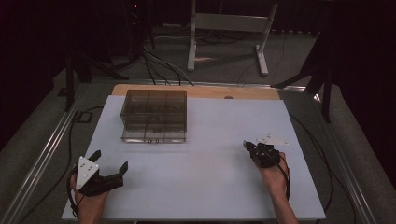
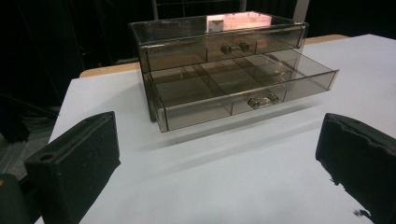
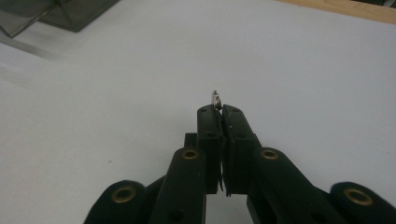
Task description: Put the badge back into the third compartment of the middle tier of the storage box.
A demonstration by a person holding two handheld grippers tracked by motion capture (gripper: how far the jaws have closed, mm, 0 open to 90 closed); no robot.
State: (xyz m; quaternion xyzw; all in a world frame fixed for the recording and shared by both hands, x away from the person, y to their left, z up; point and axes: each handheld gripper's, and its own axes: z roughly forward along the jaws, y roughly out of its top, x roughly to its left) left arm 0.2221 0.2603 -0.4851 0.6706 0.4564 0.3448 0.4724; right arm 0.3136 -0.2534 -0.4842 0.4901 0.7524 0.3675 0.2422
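Pinching a small metal piece [image 3: 215,98] in my right tongs [image 3: 219,109], I hold my left tongs [image 1: 111,163] apart, facing the drawer organizer [image 2: 224,70] on the worktop [image 1: 210,154].

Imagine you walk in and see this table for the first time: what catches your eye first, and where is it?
First, the smoky see-through drawer box at the far left of the white table, its lower drawer pulled out and empty. Next, the right gripper near the table's right edge, shut on a small shiny metal piece. The left gripper rests wide open at the near left corner.
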